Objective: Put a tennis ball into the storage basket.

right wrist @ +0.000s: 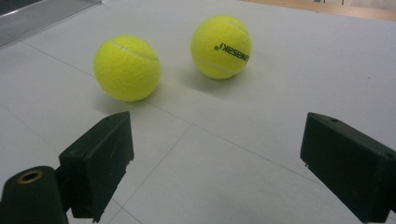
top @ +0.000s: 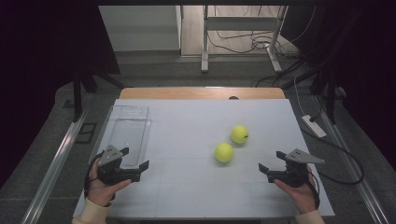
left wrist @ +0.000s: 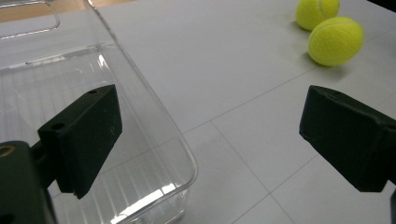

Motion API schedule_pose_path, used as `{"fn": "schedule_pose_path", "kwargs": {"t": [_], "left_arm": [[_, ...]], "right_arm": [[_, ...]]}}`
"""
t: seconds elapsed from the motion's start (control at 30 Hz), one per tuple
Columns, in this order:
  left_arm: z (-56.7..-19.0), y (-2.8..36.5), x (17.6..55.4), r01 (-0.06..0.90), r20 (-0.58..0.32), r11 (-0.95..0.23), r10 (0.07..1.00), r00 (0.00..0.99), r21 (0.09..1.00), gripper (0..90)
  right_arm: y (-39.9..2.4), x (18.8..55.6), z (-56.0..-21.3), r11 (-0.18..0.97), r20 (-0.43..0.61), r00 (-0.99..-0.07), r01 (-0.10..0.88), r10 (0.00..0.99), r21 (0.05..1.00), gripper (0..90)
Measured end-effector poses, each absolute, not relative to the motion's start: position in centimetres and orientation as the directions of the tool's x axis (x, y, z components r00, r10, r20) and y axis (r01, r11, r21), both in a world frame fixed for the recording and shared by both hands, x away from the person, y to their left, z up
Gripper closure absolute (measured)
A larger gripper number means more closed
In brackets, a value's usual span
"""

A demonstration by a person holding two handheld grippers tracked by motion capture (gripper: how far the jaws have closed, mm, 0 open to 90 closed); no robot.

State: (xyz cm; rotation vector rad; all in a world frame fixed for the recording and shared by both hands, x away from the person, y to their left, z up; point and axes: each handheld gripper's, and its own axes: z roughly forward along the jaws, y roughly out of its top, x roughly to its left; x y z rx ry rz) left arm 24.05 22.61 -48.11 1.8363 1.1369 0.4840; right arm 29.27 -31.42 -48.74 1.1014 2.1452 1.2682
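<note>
Nearest the person, both hands are resting low at the near edge of the worktop (top: 196,116), each gripping a tool. At the near left the left tongs (top: 136,157) are standing wide apart with nothing between them, and they are sitting just beside the near right corner of the clear plastic bin (top: 128,133); in the left gripper view one jaw is overlapping the bin's wall (left wrist: 154,112) while the other is hanging over bare white surface. At the near right the right tongs (top: 272,160) are likewise gaping wide and carrying nothing, pointing inward toward the middle of the worktop.

A little farther in, between the two tools but closer to the right one, the nearer tennis ball (top: 223,152) is lying on the surface; in the right gripper view it (right wrist: 127,68) is sitting ahead of the jaws and clearly apart from them. Just beyond it the farther tennis ball (top: 239,134), bearing black lettering (right wrist: 221,46), is lying near the first without touching it.

Judging by this layout, the job looks to be putting the balls into the bin, and it is only beginning: the bin is holding nothing, both balls are waiting loose, and neither has been gripped yet. Both pickups and both drops are remaining.
</note>
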Motion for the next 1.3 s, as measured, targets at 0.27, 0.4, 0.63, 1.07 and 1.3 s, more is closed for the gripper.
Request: {"fn": "schedule_pose_path", "kwargs": {"t": [0.27, 0.4, 0.63, 1.07, 1.3], "left_arm": [[-48.2, 22.4, 24.2, 0.515, -0.128, -0.187, 0.848, 0.515, 0.837, 5.8], [-47.9, 22.4, 24.3, 0.516, -0.132, -0.188, 0.843, 0.522, 0.836, 5.4], [-47.6, 21.9, 24.4, 0.511, -0.119, -0.206, 0.838, 0.533, 0.834, 4.9], [-46.9, 20.9, 24.9, 0.486, -0.097, -0.232, 0.822, 0.561, 0.843, 5.1], [-46.6, 20.4, 25.5, 0.477, -0.093, -0.239, 0.814, 0.573, 0.846, 5.1]], "right_arm": [[-31.4, 29.2, -48.7, 0.275, 0.041, -0.6, 0.424, 0.799, 0.863, 9.8], [-31.3, 29.1, -48.8, 0.277, 0.039, -0.602, 0.423, 0.798, 0.862, 9.8], [-31.3, 29.1, -48.8, 0.274, 0.045, -0.601, 0.428, 0.798, 0.861, 9.8], [-31.3, 29.2, -48.9, 0.276, 0.046, -0.602, 0.432, 0.797, 0.859, 9.9], [-31.3, 29.2, -49.0, 0.279, 0.045, -0.605, 0.43, 0.795, 0.859, 9.8]]}}
